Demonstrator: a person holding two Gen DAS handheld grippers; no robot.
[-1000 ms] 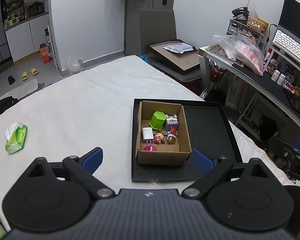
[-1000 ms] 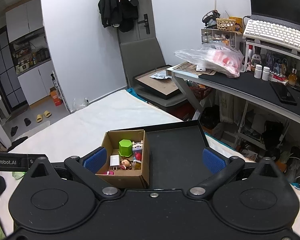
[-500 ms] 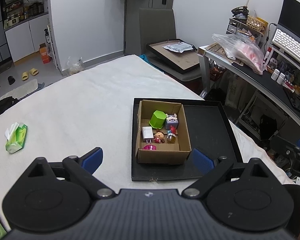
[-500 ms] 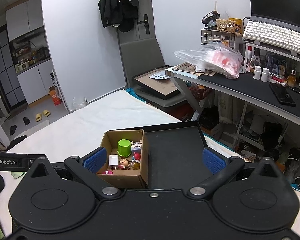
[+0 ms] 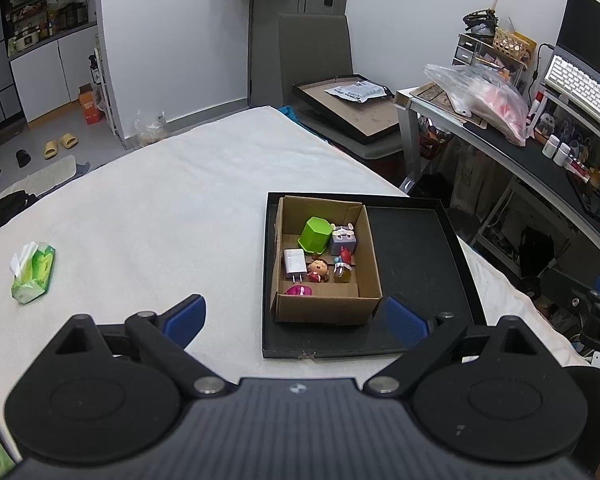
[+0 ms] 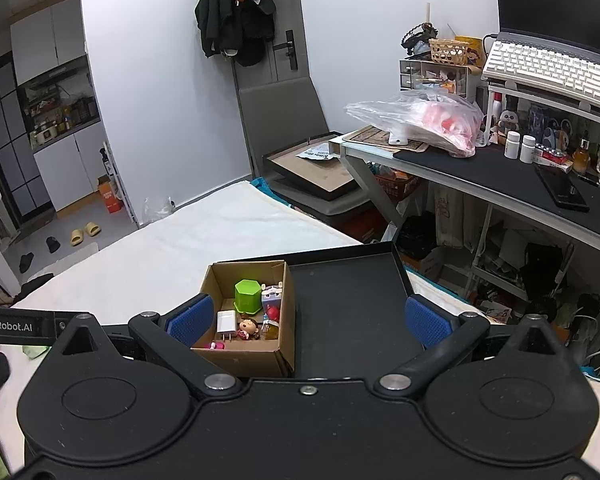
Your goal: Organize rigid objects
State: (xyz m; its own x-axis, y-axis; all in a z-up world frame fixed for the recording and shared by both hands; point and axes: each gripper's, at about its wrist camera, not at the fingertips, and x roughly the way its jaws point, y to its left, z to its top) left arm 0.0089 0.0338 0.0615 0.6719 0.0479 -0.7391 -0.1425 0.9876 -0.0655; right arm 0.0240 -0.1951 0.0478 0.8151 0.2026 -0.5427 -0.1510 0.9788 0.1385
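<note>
A brown cardboard box [image 5: 366, 248] [image 6: 284, 344] sits in the left half of a black tray [image 5: 416, 248] [image 6: 348, 304] on the white bed. Inside the box lie a green cup [image 5: 315, 232] [image 6: 247, 295], a white charger [image 5: 294, 263] [image 6: 225, 322], a small doll [image 5: 319, 269] [image 6: 249, 327], a grey-lilac cube toy [image 5: 343, 237] [image 6: 271, 298], a tiny amber bottle [image 5: 342, 273] and a pink item [image 5: 298, 290]. My left gripper [image 5: 296, 320] hovers open in front of the box, nothing between its blue pads. My right gripper [image 6: 306, 320] is open too, above the tray's near edge.
A green tissue pack [image 5: 33, 273] lies on the bed at the left. A grey chair with a framed board [image 5: 350, 110] stands beyond the bed. A cluttered desk [image 6: 500, 176] with keyboard and plastic bag runs along the right. The tray's right half is bare.
Both views have shifted only slightly; the box and tray sit a little higher and farther in the frames. Nothing was taken hold of or let go.
</note>
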